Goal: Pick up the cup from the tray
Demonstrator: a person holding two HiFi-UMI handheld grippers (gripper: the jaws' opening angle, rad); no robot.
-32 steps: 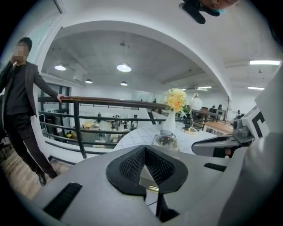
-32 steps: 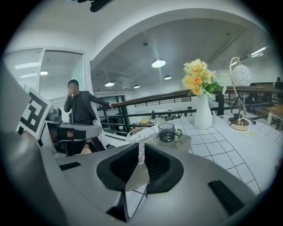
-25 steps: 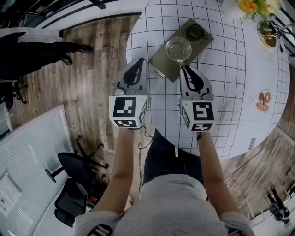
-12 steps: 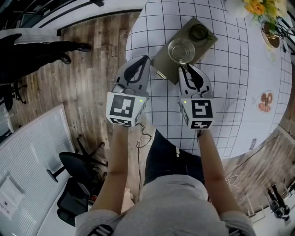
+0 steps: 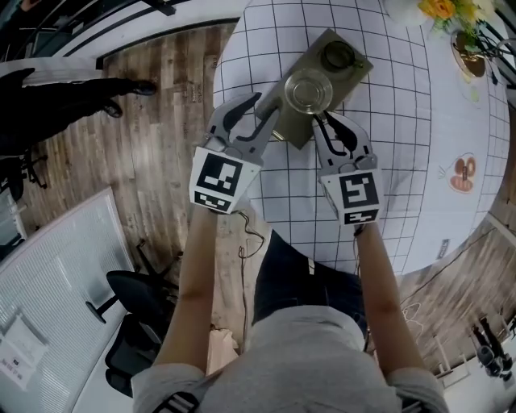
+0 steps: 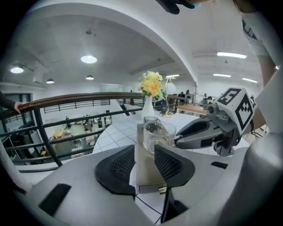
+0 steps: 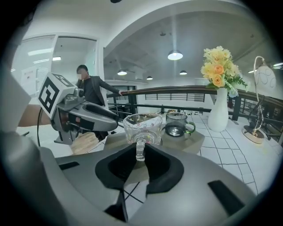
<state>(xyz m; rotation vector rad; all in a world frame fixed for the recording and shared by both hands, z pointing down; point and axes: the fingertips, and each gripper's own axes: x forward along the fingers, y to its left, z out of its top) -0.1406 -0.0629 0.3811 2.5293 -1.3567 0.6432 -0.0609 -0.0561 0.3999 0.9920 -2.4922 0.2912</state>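
Observation:
A clear glass cup [image 5: 308, 90] [image 7: 142, 126] [image 6: 159, 136] stands on the near end of an olive tray [image 5: 292, 119] [image 7: 194, 140], its handle turned toward me. A dark glass cup [image 5: 339, 56] [image 7: 177, 125] sits at the tray's far end. My right gripper [image 5: 320, 119] [image 7: 140, 152] has the clear cup's handle between its jaws, which are closing; the pads touch the handle on both sides. My left gripper [image 5: 266, 106] [image 6: 143, 154] hovers at the tray's near left corner. Its jaws are opening and grip nothing; the tray's edge shows through the gap.
The tray rests on a round table with a white grid cloth [image 5: 403, 161], whose edge curves just in front of me. A white vase of yellow flowers [image 5: 435, 10] [image 7: 219, 110] and a lamp [image 7: 258, 110] stand at the far side. A person in dark clothes [image 5: 48, 89] stands on the wooden floor to the left.
Both grippers moved forward to the tray. The left jaws went from shut to apart. The right jaws opened and now enclose the clear cup's handle.

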